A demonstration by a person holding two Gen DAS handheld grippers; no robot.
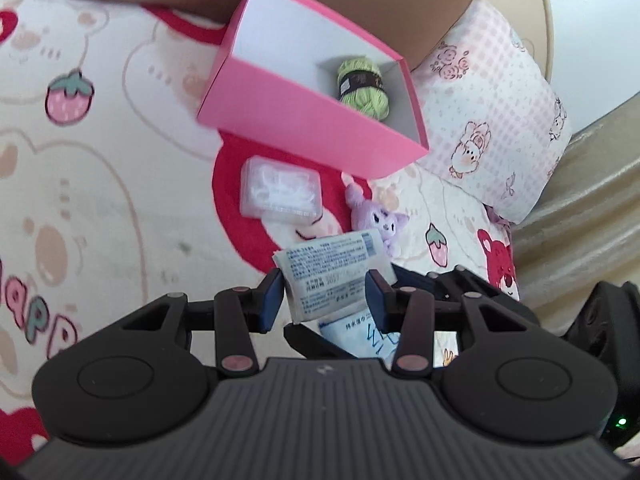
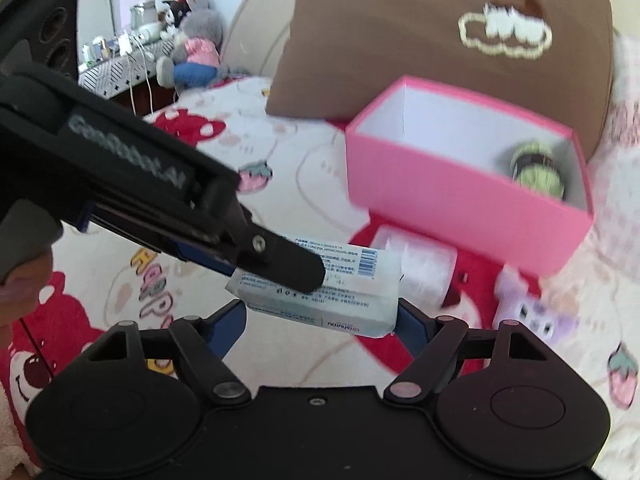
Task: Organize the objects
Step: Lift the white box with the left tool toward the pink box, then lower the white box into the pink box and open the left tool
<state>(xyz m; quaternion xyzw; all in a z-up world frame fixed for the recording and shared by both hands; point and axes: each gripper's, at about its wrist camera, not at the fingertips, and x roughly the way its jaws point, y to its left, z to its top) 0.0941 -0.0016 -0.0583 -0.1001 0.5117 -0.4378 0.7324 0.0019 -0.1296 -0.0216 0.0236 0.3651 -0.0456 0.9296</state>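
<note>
Your left gripper (image 1: 326, 294) is clamped on the packet (image 1: 332, 268); right gripper (image 2: 322, 322) brackets its ends, grip unclear. Its long axis runs across the right fingers; box (image 2: 460, 196) lies ahead.

- Pretty clearly somebody's bedroom at home – everything is sitting on a bed (image 1: 100, 208) covered in a cartoon bear-and-strawberry blanket.
- A brown cushion (image 2: 420, 40) and a pink checked pillow (image 1: 492, 128) are leaning up at the head end, with a curved beige headboard (image 2: 256, 28) peeking out behind.
- A big grey plush bunny (image 2: 196, 48) in a pink top is lounging at the far edge of the bed.
- Behind it, a side table (image 2: 116, 68) with a patterned cloth is holding bottles and small bits, with white cables hanging down.
- A small purple plush toy (image 1: 380, 220) is lying on the blanket too.
</note>
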